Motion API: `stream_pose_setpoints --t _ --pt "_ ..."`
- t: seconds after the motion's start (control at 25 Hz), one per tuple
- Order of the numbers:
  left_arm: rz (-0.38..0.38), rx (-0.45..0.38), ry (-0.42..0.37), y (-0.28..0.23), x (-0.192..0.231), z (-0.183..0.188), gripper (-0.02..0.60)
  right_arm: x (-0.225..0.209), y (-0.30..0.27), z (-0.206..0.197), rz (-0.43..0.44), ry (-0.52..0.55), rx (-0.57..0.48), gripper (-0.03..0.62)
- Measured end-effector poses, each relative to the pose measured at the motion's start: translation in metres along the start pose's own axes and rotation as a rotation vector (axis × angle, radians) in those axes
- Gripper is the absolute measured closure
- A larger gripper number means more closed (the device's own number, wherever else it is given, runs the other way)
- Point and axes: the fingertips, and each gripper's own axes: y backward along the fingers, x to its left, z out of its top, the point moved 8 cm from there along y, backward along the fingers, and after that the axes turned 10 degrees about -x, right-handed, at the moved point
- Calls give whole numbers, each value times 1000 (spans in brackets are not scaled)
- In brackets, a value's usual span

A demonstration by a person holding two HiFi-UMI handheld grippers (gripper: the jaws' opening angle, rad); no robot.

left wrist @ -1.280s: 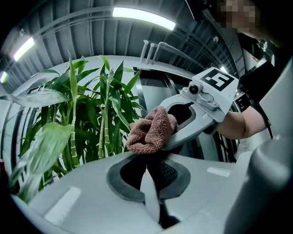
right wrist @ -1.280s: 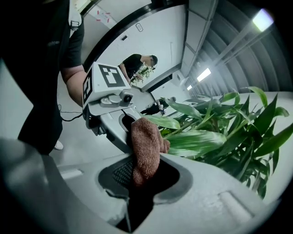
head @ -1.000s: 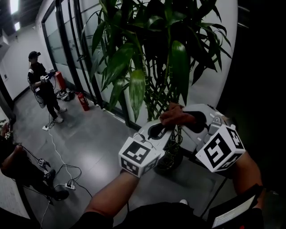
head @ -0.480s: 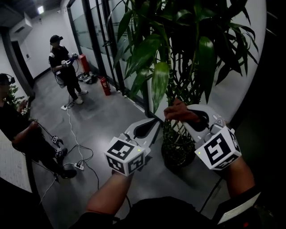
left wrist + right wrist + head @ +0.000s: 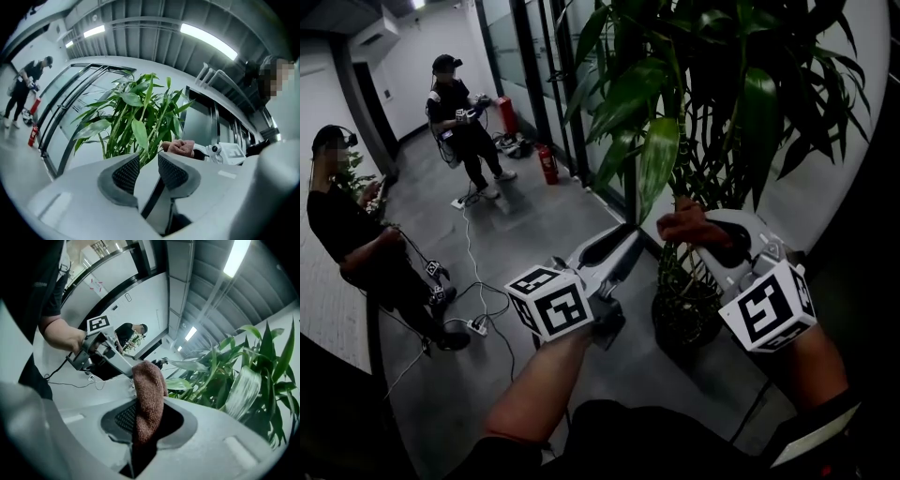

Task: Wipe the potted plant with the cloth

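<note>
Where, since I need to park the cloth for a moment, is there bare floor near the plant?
The grey floor is bare between the fire extinguisher, the power strip and the pot. It is crowded further left, round the nearer person, and above the pot, where the leaves hang thick.

Grey glossy floor (image 5: 534, 225), glass partition walls (image 5: 70, 101) — strip lights (image 5: 206, 41) overhead.

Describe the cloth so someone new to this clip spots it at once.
Find the tall green leafy potted plant on the right. In front of it, the white right gripper clamps a reddish-brown knitted cloth. It is the only soft, brown thing among glossy leaves.
</note>
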Motion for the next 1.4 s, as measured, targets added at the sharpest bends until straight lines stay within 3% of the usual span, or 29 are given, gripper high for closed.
stream_pose_setpoints --t 0.2,0.36,0.6,1.0,1.16,1.4 --pt "-51 42 -41 -29 15 7 449 -14 -17 -2 -39 0 17 533" --pt "-135 91 -82 -54 27 8 547 -25 -29 -3 -109 -31 49 533" --pt "-210 173 -101 -62 47 -3 563 -26 -43 3 -229 -57 112 533" --pt "-243 233 -266 -44 68 -6 563 -72 -108 15 -367 87 177 533" --pt "-246 245 -269 -40 70 -5 563 -101 -133 9 -347 98 236 533" --pt "-257 231 -166 -38 73 -2 563 -91 -156 -4 -225 158 303 533"
